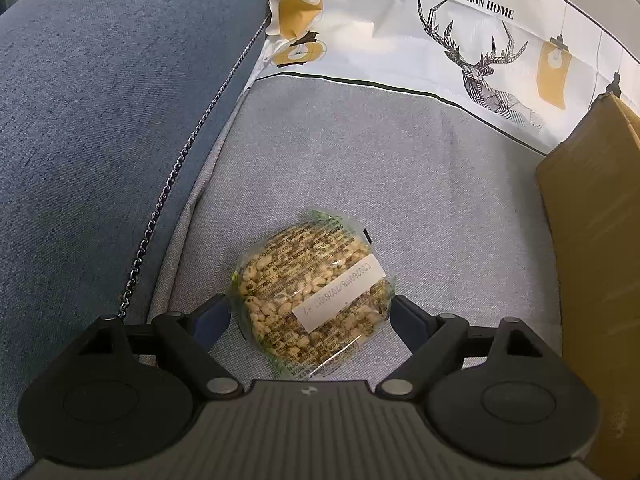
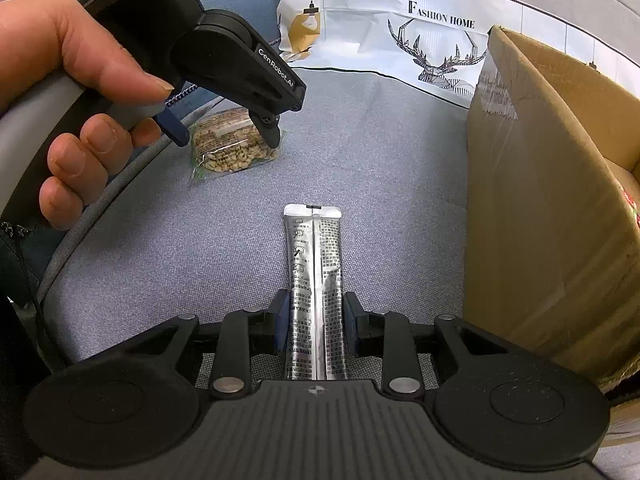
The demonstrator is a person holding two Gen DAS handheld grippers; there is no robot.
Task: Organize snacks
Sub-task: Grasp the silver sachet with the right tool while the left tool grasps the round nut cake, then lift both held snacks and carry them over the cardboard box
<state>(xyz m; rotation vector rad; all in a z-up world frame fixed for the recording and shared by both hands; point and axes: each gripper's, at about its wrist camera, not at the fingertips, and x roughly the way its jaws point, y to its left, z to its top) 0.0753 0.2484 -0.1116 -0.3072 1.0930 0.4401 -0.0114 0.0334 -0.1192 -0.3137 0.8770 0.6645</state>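
Note:
A clear packet of puffed grain snack [image 1: 310, 294] lies on the grey sofa seat [image 1: 420, 184]. My left gripper [image 1: 310, 314] is open, its blue-padded jaws either side of the packet, close to its edges. The right wrist view shows the same packet [image 2: 228, 146] under the left gripper [image 2: 226, 134]. A long silver foil stick packet [image 2: 316, 292] lies lengthwise on the seat. My right gripper [image 2: 316, 324] has its jaws closed against both long sides of the stick. A cardboard box [image 2: 552, 200] stands open on the right.
A white "Fashion Home" cushion with a deer print [image 1: 460, 28] leans at the back. The blue sofa arm [image 1: 100, 120] rises on the left. The box's side [image 1: 596, 240] borders the seat on the right. A hand [image 2: 80, 92] holds the left gripper.

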